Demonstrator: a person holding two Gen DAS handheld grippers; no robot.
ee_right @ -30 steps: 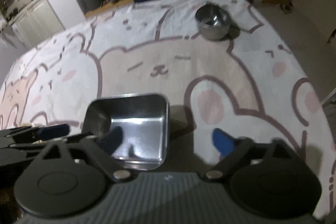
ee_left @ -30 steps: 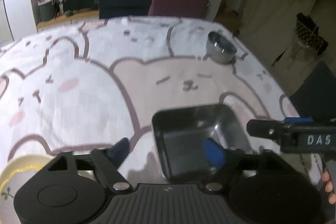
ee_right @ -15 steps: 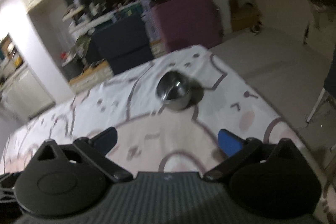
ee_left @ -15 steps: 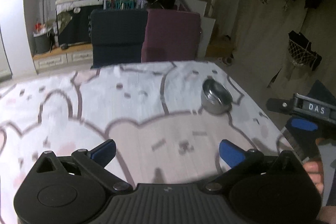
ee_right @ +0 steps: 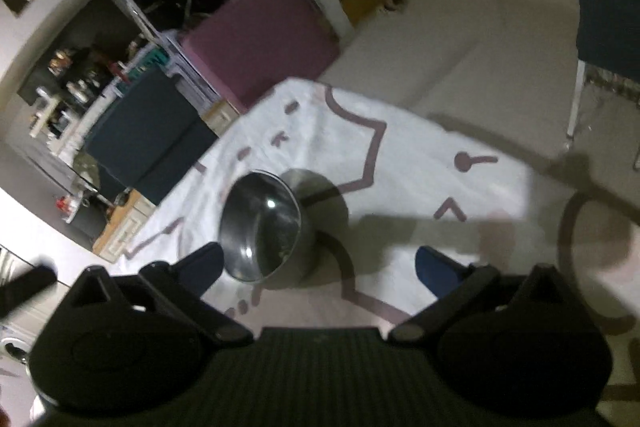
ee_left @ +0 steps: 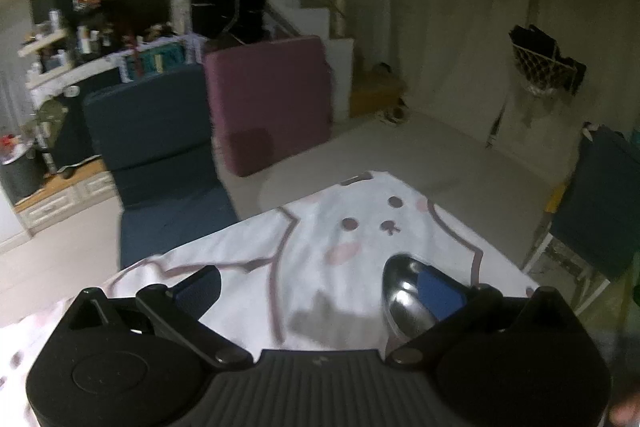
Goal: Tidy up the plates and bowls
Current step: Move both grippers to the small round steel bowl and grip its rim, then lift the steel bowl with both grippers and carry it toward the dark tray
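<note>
1. The left tool [ee_left: 320, 287] is spread wide with nothing between its fingers; its right blue pad [ee_left: 438, 291] lies in front of the steel bowl [ee_left: 400, 293], and whether they touch cannot be told.
2. The right tool [ee_right: 320, 263] is likewise spread and holds nothing. The steel bowl [ee_right: 264, 227] sits just beside its left pad [ee_right: 204, 263], inside the gap.
3. The bowl stands upright on the tabletop, on a bear-print cloth [ee_right: 400, 163], near the far corner.
4. Beyond the tabletop are a maroon cushion [ee_left: 272, 103] and a dark blue seat [ee_left: 156, 143].
</note>
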